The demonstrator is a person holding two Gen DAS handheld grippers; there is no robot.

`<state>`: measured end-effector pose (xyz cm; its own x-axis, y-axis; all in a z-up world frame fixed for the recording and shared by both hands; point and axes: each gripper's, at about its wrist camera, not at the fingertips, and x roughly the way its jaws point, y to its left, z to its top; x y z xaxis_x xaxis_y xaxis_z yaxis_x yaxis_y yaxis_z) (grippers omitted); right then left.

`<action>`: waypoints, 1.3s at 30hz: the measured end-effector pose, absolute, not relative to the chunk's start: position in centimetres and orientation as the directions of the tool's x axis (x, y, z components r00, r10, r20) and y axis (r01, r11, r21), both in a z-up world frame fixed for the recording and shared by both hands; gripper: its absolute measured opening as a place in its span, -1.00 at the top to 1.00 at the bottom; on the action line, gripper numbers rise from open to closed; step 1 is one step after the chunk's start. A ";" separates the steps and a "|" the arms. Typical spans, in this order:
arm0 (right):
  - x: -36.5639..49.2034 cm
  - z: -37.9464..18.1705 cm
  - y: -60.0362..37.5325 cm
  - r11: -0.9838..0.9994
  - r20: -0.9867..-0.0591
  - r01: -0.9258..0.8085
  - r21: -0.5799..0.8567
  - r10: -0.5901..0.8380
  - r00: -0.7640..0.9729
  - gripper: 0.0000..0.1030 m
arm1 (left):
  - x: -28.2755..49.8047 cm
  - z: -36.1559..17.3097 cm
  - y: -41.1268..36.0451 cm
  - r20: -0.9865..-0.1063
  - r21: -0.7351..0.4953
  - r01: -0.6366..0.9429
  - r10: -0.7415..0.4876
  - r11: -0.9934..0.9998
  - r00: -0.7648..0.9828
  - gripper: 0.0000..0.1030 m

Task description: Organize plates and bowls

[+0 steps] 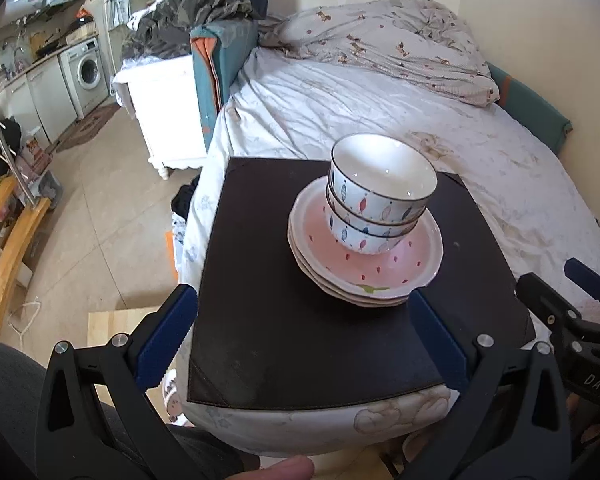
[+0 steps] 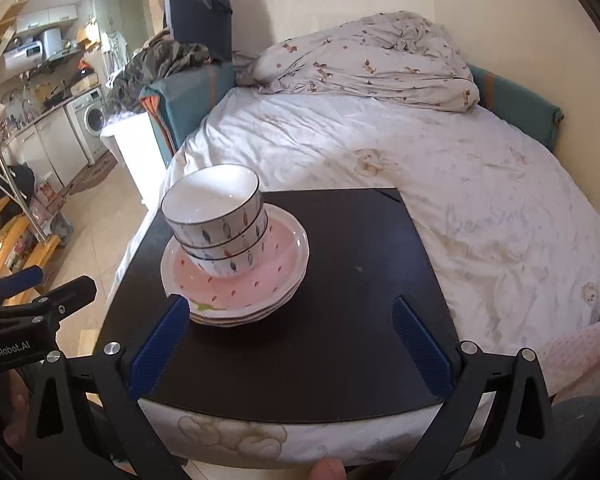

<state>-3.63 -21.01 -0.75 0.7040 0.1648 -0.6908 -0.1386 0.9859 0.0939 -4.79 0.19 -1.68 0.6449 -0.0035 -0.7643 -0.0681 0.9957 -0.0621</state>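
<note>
Three white bowls (image 1: 380, 196) with leaf patterns are nested upright on a stack of pink plates (image 1: 384, 268) with red spots. The stack stands on a dark mat (image 1: 284, 344) on the bed. It also shows in the right wrist view: bowls (image 2: 216, 220), plates (image 2: 256, 280), mat (image 2: 340, 320). My left gripper (image 1: 300, 332) is open and empty, just in front of the stack. My right gripper (image 2: 292, 344) is open and empty, in front and to the right of the stack. Each gripper shows at the other view's edge, the right one (image 1: 580, 312) and the left one (image 2: 40, 296).
The mat lies at the near end of a bed with a white sheet (image 1: 420, 112) and a crumpled quilt (image 1: 388, 40). A white cabinet (image 1: 164, 100) stands left of the bed. A kitchen with a washing machine (image 1: 86, 68) and wooden racks (image 1: 8, 220) lies further left.
</note>
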 end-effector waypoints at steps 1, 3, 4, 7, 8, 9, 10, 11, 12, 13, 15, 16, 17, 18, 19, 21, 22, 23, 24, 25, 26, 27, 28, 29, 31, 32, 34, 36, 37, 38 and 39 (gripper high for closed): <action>-3.6 -0.8 -20.9 0.985 -0.690 -0.142 0.097 0.169 0.704 -1.00 | -4.7 -1.7 0.2 -0.766 -0.066 -0.068 -0.007 0.996 0.643 -1.00; -3.5 -0.9 -20.7 0.984 -0.692 -0.144 0.102 0.175 0.701 -1.00 | -4.6 -1.7 0.1 -0.765 -0.062 -0.071 -0.002 0.996 0.644 -1.00; -3.4 -1.0 -20.6 0.984 -0.693 -0.144 0.103 0.175 0.699 -1.00 | -4.5 -1.7 0.0 -0.765 -0.060 -0.072 0.001 0.996 0.644 -1.00; -3.4 -1.1 -20.6 0.984 -0.691 -0.143 0.106 0.176 0.701 -1.00 | -4.4 -1.8 0.0 -0.768 -0.062 -0.074 0.000 0.995 0.641 -1.00; -3.3 -1.1 -20.5 0.985 -0.690 -0.140 0.101 0.171 0.703 -1.00 | -4.4 -1.9 -0.1 -0.769 -0.059 -0.073 0.002 0.996 0.639 -1.00; -3.3 -1.2 -20.5 0.986 -0.690 -0.138 0.097 0.167 0.705 -1.00 | -4.5 -1.9 -0.1 -0.770 -0.057 -0.072 0.002 0.996 0.639 -1.00; -3.3 -1.3 -20.5 0.986 -0.690 -0.138 0.097 0.166 0.705 -1.00 | -4.5 -1.9 -0.2 -0.770 -0.057 -0.072 0.002 0.996 0.638 -1.00; -3.2 -1.3 -20.5 0.986 -0.691 -0.137 0.098 0.166 0.704 -1.00 | -4.4 -1.9 -0.2 -0.770 -0.057 -0.071 0.002 0.996 0.638 -1.00; -3.2 -1.3 -20.6 0.986 -0.691 -0.137 0.097 0.165 0.704 -1.00 | -4.5 -1.9 -0.2 -0.771 -0.056 -0.072 0.002 0.996 0.637 -1.00; -3.2 -1.4 -20.5 0.986 -0.692 -0.136 0.096 0.164 0.703 -1.00 | -4.4 -1.9 -0.1 -0.771 -0.056 -0.072 0.002 0.996 0.636 -1.00; -3.2 -1.4 -20.5 0.986 -0.693 -0.136 0.096 0.164 0.702 -1.00 | -4.3 -1.9 -0.1 -0.774 -0.059 -0.072 0.000 0.996 0.633 -1.00; -3.2 -1.4 -20.5 0.986 -0.692 -0.135 0.096 0.163 0.703 -1.00 | -4.3 -2.0 -0.1 -0.775 -0.061 -0.073 -0.001 0.995 0.632 -1.00; -3.2 -1.4 -20.5 0.986 -0.691 -0.136 0.094 0.163 0.704 -1.00 | -4.3 -2.0 -0.1 -0.775 -0.063 -0.074 -0.002 0.995 0.632 -1.00; -3.2 -1.5 -20.5 0.987 -0.690 -0.135 0.092 0.161 0.705 -1.00 | -4.2 -1.9 0.0 -0.774 -0.066 -0.074 -0.004 0.995 0.633 -1.00; -3.2 -1.5 -20.4 0.987 -0.691 -0.134 0.091 0.160 0.706 -1.00 | -4.3 -1.9 -0.1 -0.774 -0.065 -0.075 -0.003 0.995 0.634 -1.00; -3.2 -1.5 -20.4 0.987 -0.692 -0.132 0.091 0.158 0.705 -1.00 | -4.2 -1.9 -0.1 -0.772 -0.066 -0.075 -0.004 0.995 0.636 -1.00; -3.2 -1.6 -20.4 0.987 -0.693 -0.131 0.091 0.157 0.704 -1.00 | -4.2 -1.9 -0.1 -0.771 -0.066 -0.074 -0.004 0.995 0.636 -1.00; -3.2 -1.5 -20.5 0.988 -0.693 -0.128 0.091 0.155 0.704 -1.00 | -4.3 -1.9 -0.1 -0.771 -0.065 -0.074 -0.003 0.995 0.637 -1.00; -3.2 -1.5 -20.6 0.988 -0.692 -0.125 0.092 0.154 0.705 -1.00 | -4.3 -1.8 -0.1 -0.770 -0.064 -0.074 -0.002 0.995 0.638 -1.00; -3.2 -1.5 -20.7 0.988 -0.692 -0.124 0.093 0.154 0.705 -1.00 | -4.3 -1.8 -0.1 -0.770 -0.064 -0.074 -0.002 0.995 0.638 -1.00; -3.2 -1.5 -20.7 0.988 -0.691 -0.122 0.094 0.153 0.706 -1.00 | -4.3 -1.8 -0.1 -0.770 -0.065 -0.074 -0.003 0.995 0.638 -1.00; -3.2 -1.4 -20.8 0.988 -0.691 -0.121 0.094 0.152 0.707 -1.00 | -4.3 -1.8 -0.1 -0.770 -0.064 -0.074 -0.002 0.995 0.638 -1.00; -3.2 -1.4 -20.8 0.988 -0.691 -0.121 0.093 0.151 0.707 -1.00 | -4.3 -1.8 -0.1 -0.770 -0.064 -0.075 -0.001 0.995 0.638 -1.00; -3.3 -1.4 -20.8 0.988 -0.690 -0.121 0.092 0.151 0.708 -1.00 | -4.3 -1.8 -0.1 -0.770 -0.063 -0.075 -0.001 0.995 0.638 -1.00; -3.2 -1.4 -20.8 0.988 -0.690 -0.122 0.093 0.152 0.707 -1.00 | -4.3 -1.8 -0.1 -0.770 -0.063 -0.075 -0.001 0.995 0.638 -1.00; -3.2 -1.4 -20.8 0.988 -0.690 -0.122 0.093 0.152 0.707 -1.00 | -4.3 -1.8 -0.1 -0.770 -0.064 -0.075 -0.001 0.995 0.638 -1.00; -3.3 -1.3 -20.9 0.988 -0.689 -0.122 0.091 0.151 0.709 -1.00 | -4.3 -1.8 -0.1 -0.770 -0.064 -0.074 -0.002 0.995 0.638 -1.00; -3.3 -1.3 -21.0 0.989 -0.689 -0.121 0.090 0.150 0.709 -1.00 | -4.3 -1.8 -0.1 -0.770 -0.064 -0.073 -0.002 0.995 0.638 -1.00; -3.3 -1.3 -20.9 0.988 -0.689 -0.121 0.091 0.150 0.709 -1.00 | -4.3 -1.8 -0.1 -0.770 -0.064 -0.074 -0.002 0.995 0.638 -1.00; -3.3 -1.2 -21.0 0.989 -0.688 -0.121 0.091 0.150 0.710 -1.00 | -4.3 -1.8 -0.1 -0.770 -0.064 -0.074 -0.003 0.995 0.638 -1.00; -3.3 -1.3 -20.9 0.989 -0.688 -0.121 0.091 0.150 0.710 -1.00 | -4.3 -1.8 -0.1 -0.770 -0.064 -0.074 -0.002 0.995 0.638 -1.00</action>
